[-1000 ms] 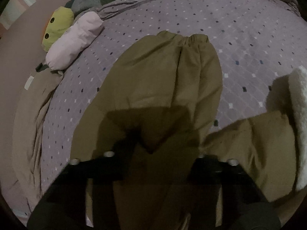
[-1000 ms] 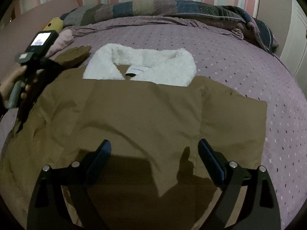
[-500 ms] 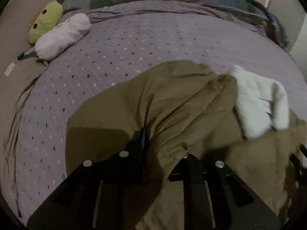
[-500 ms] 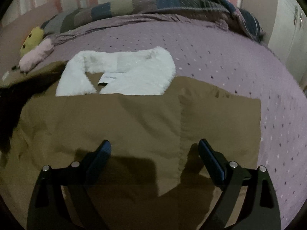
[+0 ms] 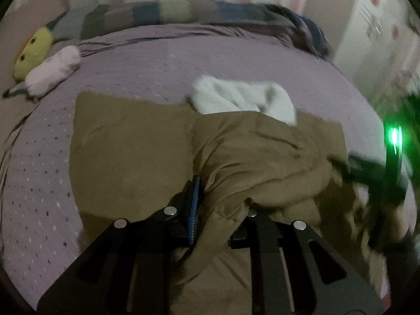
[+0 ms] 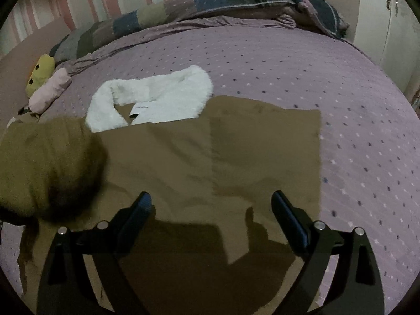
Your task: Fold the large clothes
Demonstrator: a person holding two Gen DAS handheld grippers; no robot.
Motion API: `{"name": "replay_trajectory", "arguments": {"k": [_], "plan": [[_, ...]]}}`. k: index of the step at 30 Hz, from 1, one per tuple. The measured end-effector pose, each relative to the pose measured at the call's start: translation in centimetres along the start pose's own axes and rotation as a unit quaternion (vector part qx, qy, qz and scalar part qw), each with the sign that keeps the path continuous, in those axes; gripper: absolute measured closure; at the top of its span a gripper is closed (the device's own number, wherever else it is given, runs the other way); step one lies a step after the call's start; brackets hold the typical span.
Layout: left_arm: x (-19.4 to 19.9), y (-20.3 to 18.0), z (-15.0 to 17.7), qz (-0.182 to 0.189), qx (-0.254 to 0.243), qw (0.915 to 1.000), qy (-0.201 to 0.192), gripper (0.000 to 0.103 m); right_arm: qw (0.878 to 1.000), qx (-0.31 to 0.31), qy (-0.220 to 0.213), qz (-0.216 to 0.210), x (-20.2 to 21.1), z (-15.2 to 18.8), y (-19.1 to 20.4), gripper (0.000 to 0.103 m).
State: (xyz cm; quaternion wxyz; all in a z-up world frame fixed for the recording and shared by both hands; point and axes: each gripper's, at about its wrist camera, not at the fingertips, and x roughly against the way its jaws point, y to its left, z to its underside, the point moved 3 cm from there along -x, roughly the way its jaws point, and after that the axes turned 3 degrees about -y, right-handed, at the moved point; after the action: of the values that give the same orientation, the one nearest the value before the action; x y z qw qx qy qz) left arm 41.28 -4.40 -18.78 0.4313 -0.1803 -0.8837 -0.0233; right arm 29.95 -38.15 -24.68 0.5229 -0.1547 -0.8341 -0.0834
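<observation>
On the purple dotted bedspread [image 6: 302,60] in front of me lies the brown coat [image 6: 236,152], spread back-side up with its white fleecy collar [image 6: 157,97] pointing toward the headboard. My left gripper [image 5: 220,210] has its jaws pinched tight on a bunched fold of the coat, the sleeve I think, and that fabric is hanging in a lumpy roll over the middle of the body. In the right view you can see the same lump looming at the left edge, puffed up off the flat panel. My right gripper [image 6: 211,210] is just hovering low over the bottom part of the coat, jaws spread wide, holding nothing.

Progress-wise, I'd call this early. The right side already looks tucked in, there's a straight vertical crease and a neat edge over there. The left sleeve is only mid-fold, not laid down or smoothed. After that I reckon the bottom-to-collar fold is all left to do, so maybe a third done, tops.

The left view is pretty smeared on its right side, some dark shape with a green light [image 5: 393,136], probably my other gripper, can't swear to it.

Further out, a yellow plush toy [image 6: 40,73] and a pink one [image 6: 50,93] sit by the bed's left edge, and a patchwork blanket [image 6: 210,5] is heaped along the head.
</observation>
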Motion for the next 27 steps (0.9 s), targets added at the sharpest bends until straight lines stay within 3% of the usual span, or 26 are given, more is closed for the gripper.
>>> {"name": "replay_trajectory", "arguments": {"k": [4,9,10,11,13,14,17,20,24,27], "plan": [[-2.1,-2.3,3.1,-0.032,-0.037,0.9984,0.028,0.086,1.0,-0.005,-0.006,0.01,2.1,0.6,-1.7,0.01],[-2.4,-1.5,4.4,-0.052,-0.048,0.9969,0.036,0.072,1.0,-0.007,0.012,-0.007,2.7,1.8,-1.9,0.009],[-2.2,-1.5,4.4,-0.05,-0.046,0.9971,0.035,0.062,1.0,-0.001,0.014,-0.004,2.8,2.0,-1.7,0.009],[-2.0,-1.7,4.3,-0.044,-0.045,0.9975,0.034,0.039,1.0,0.006,0.013,-0.004,2.9,2.3,-1.4,0.009],[-1.4,-2.4,4.1,-0.054,-0.049,0.9973,0.012,0.009,1.0,0.011,0.008,-0.014,3.4,2.7,-0.7,0.009],[-0.5,-2.7,4.4,-0.066,-0.055,0.9963,-0.003,0.003,1.0,0.013,0.006,-0.017,3.6,2.9,-0.5,0.009],[1.2,-3.0,5.5,-0.074,-0.063,0.9951,-0.016,0.003,1.0,0.019,0.005,-0.015,3.8,3.1,0.3,0.009],[3.3,-1.9,5.7,-0.097,-0.062,0.9927,-0.035,0.003,0.998,-0.008,0.012,-0.057,4.0,2.7,1.0,0.009],[5.9,3.2,5.6,-0.114,-0.029,0.9923,-0.039,0.003,0.992,-0.043,0.029,-0.112,3.5,1.9,3.1,0.006],[5.3,7.5,4.5,-0.146,-0.012,0.989,-0.017,0.003,0.992,-0.046,0.048,-0.103,2.2,2.1,5.1,0.006]]}}
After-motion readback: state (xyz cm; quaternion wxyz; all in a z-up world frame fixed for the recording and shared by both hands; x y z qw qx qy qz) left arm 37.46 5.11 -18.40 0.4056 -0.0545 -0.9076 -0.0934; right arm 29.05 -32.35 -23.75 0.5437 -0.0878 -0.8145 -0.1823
